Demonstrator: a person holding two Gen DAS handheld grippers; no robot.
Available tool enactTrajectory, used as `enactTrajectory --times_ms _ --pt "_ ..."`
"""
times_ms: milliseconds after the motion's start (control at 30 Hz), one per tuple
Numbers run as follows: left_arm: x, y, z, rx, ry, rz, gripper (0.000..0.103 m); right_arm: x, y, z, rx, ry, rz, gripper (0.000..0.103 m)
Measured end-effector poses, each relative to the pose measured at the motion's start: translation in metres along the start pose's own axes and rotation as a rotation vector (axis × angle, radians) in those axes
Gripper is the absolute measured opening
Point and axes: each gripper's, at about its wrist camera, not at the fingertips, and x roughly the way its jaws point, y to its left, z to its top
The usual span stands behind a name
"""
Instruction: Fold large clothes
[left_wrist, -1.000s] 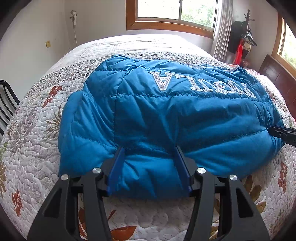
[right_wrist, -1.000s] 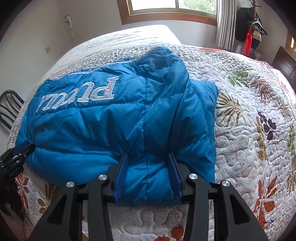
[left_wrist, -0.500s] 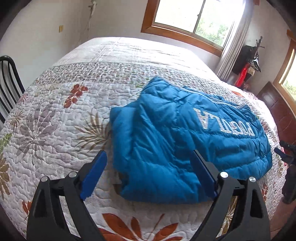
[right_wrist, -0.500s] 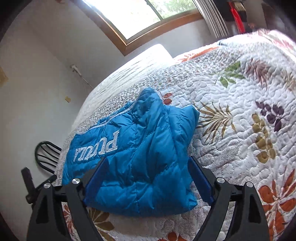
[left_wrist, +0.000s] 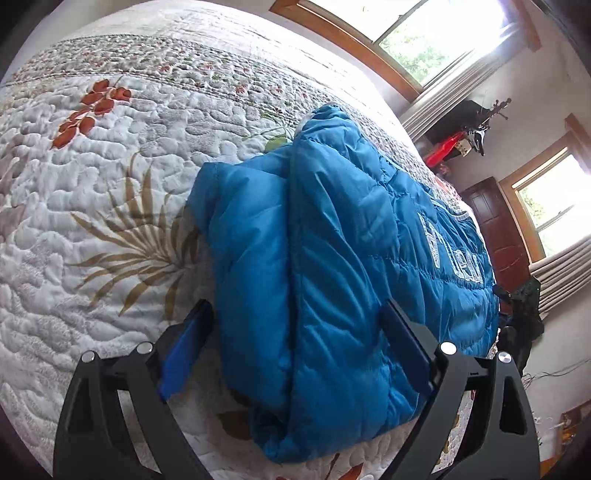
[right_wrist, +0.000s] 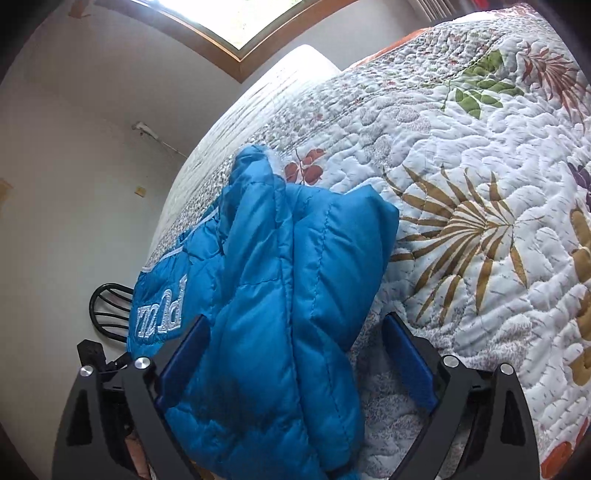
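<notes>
Lying folded on the bed (left_wrist: 110, 192), the blue quilted jacket (left_wrist: 332, 280) is seen in the left wrist view from the middle of the frame toward the lower right, with white lettering (left_wrist: 450, 254) partly visible on its right-hand portion. A raised fold ridge is noted running from the upper middle down through the jacket's centre. The bed is covered by a white quilted bedspread printed with tan fronds and red-brown leaves.

Left gripper (left_wrist: 295, 339): jaws have just been opening and are spread wide; the jacket's near edge lies between the blue fingers (left_wrist: 184, 347), but the left finger is seen apart from the fabric, over bare bedspread. The right finger is seen against the fabric edge; pressing contact cannot be confirmed. No grip is recorded.

Right gripper (right_wrist: 295, 354): jaws have likewise just been opening and stand wide. In the right wrist view the jacket (right_wrist: 280, 295) fills the lower centre of the frame, its lettering (right_wrist: 162, 306) at middle left. The right-hand finger (right_wrist: 410, 365) is seen clear of the fabric, above the bedspread (right_wrist: 461, 166); the left-hand finger lies along the jacket's side. Nothing is clamped.

A black chair back (right_wrist: 107, 310) is noted at lower left of the right wrist view, beside the bed. Wood-framed windows (left_wrist: 424, 33) and pale curtains are recorded at upper right of the left wrist view
</notes>
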Motion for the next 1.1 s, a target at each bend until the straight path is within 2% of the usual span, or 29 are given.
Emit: enactTrajectory --times_ms 67,167,200,233,267,333,367,433,533,633,833,1000,1100 --pt "0.010 -0.003 0.007 0.010 0.020 -0.016 0.091 0.004 0.004 0.002 -0.028 0.003 -0.001 0.097" --pt "0.021 -0.010 0.013 0.013 0.036 -0.033 0.089 0.014 0.012 0.004 -0.068 0.003 -0.054 0.096" --pt "0.024 -0.011 0.015 0.008 0.038 -0.030 0.084 0.017 0.014 0.004 -0.090 0.000 -0.079 0.089" --pt "0.025 -0.013 0.016 0.005 0.039 -0.028 0.079 0.019 0.017 0.003 -0.104 0.003 -0.087 0.076" --pt "0.025 -0.015 0.017 0.006 0.038 -0.024 0.075 0.021 0.018 0.002 -0.106 0.009 -0.068 0.068" --pt "0.021 -0.022 0.017 0.020 0.025 -0.005 0.057 0.019 0.019 0.000 -0.093 0.016 -0.022 0.045" --pt "0.019 -0.026 0.016 0.028 0.017 0.004 0.052 0.017 0.020 -0.001 -0.085 0.015 -0.006 0.040" --pt "0.010 -0.036 0.013 0.037 -0.006 0.023 0.035 0.009 0.024 -0.004 -0.075 0.003 0.021 0.028" --pt "-0.004 -0.043 0.012 0.033 -0.047 0.021 0.025 -0.004 0.031 -0.008 -0.078 -0.020 0.057 0.022" --pt "-0.021 -0.051 0.010 0.043 -0.082 0.005 0.021 -0.021 0.044 -0.013 -0.095 -0.039 0.091 0.021" --pt "-0.068 -0.072 -0.007 0.118 -0.144 -0.031 0.021 -0.061 0.092 -0.038 -0.202 -0.096 0.133 0.020" --pt "-0.123 -0.085 -0.036 0.187 -0.199 -0.048 0.021 -0.097 0.141 -0.076 -0.317 -0.148 0.179 0.020" --pt "-0.154 -0.077 -0.056 0.187 -0.218 -0.039 0.021 -0.113 0.167 -0.106 -0.386 -0.163 0.195 0.020"
